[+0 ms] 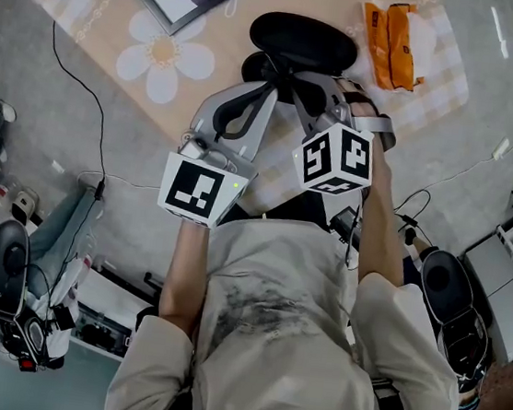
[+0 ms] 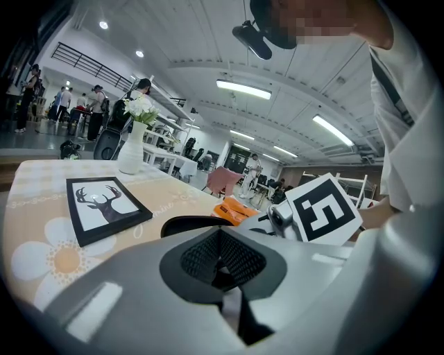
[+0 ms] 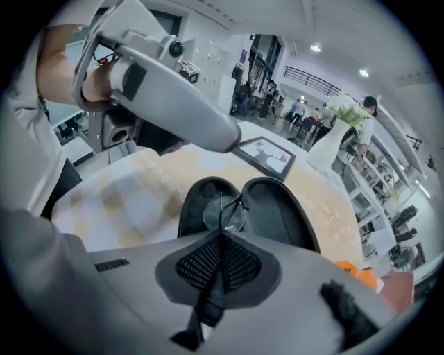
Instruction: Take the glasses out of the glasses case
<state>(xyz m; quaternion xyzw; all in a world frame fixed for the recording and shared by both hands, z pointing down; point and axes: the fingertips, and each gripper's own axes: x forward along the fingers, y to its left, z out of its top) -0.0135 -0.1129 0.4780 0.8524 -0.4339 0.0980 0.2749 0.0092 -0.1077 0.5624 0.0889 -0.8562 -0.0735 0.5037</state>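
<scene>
The right tongs (image 3: 220, 234) are pinched shut on the thin wire frame of the glasses (image 3: 223, 213), which sit over the open case (image 3: 277, 215) near the surface's (image 3: 139, 201) front edge. The left tongs (image 2: 220, 260) are closed on nothing and held off the case. With so slight a grip, the frame could twist or slip. An arm could also snag the rim and drag the unheld case. The cursive on the cloth and the print on the orange packets (image 1: 394, 40) are too small to read.
</scene>
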